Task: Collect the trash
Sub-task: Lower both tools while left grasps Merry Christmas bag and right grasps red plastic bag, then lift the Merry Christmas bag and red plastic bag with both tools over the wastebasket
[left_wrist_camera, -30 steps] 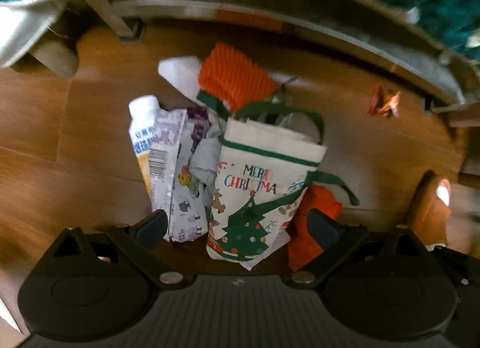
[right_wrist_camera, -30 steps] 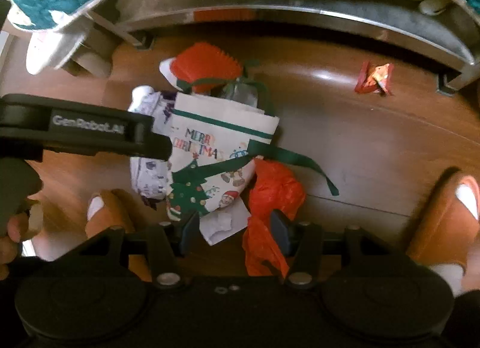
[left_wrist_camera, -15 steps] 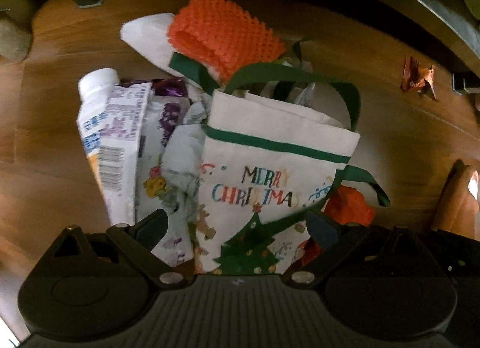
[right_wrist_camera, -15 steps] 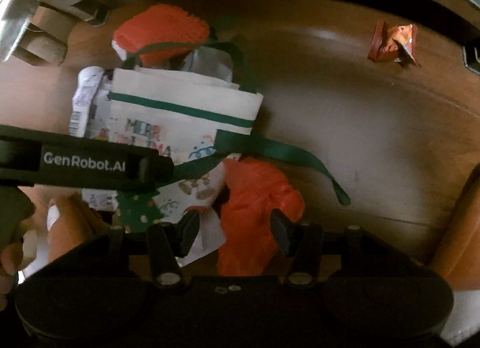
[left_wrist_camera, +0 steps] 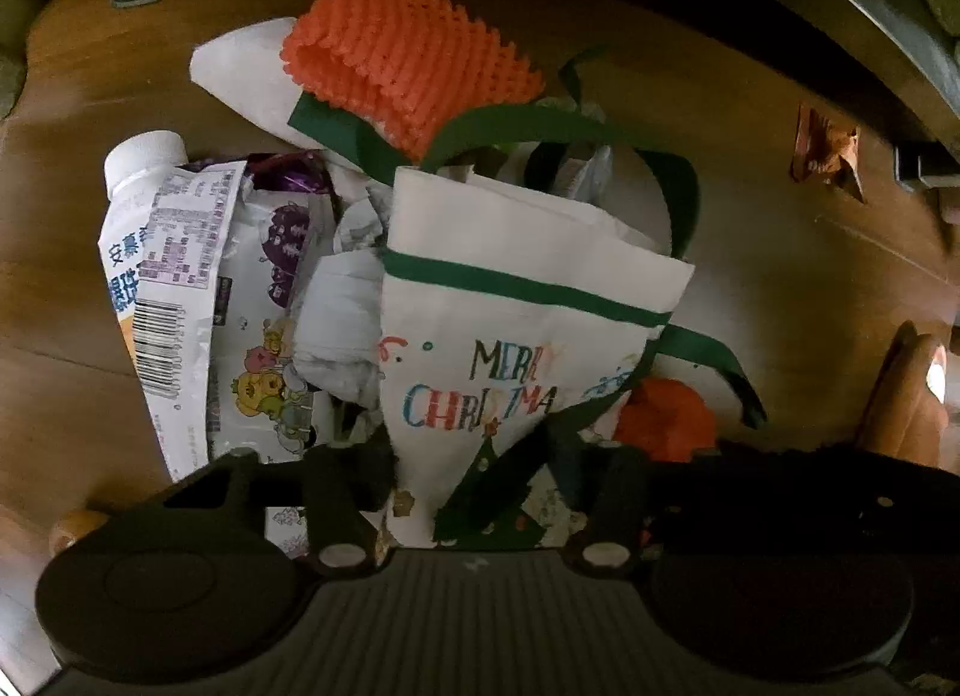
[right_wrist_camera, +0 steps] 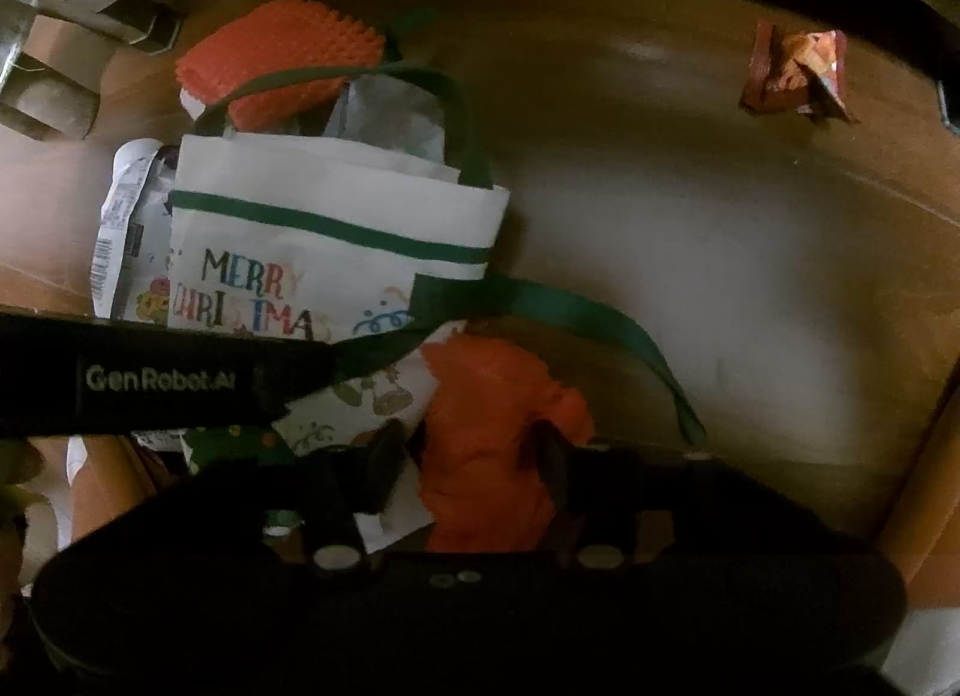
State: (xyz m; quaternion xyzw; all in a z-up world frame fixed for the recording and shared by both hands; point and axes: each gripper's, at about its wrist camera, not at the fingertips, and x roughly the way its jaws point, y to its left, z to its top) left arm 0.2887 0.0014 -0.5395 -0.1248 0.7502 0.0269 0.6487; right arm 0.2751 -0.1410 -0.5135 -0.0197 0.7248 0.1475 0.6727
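Observation:
A white "Merry Christmas" bag (left_wrist_camera: 528, 300) with green handles lies on the wooden floor, stuffed with wrappers. My left gripper (left_wrist_camera: 471, 474) points down at its lower end; the jaws are closing and both pads touch the bag's sides. An orange crumpled wrapper (right_wrist_camera: 492, 432) lies beside the bag (right_wrist_camera: 336, 216). My right gripper (right_wrist_camera: 465, 456) is over it, jaws closing with the wrapper pinched between the pads. The left tool's black casing (right_wrist_camera: 162, 378) crosses the right wrist view.
An orange knobbly piece (left_wrist_camera: 408, 72) and a white carton with a barcode (left_wrist_camera: 162, 276) lie against the bag. A small red-orange wrapper (right_wrist_camera: 792, 72) sits alone on the floor near a furniture base (left_wrist_camera: 840, 6). A person's slippered foot (left_wrist_camera: 906, 396) stands at the right.
Both grippers came down close over the pile. The left jaws narrowed onto the bag's lower end, and the right jaws narrowed onto the orange wrapper.

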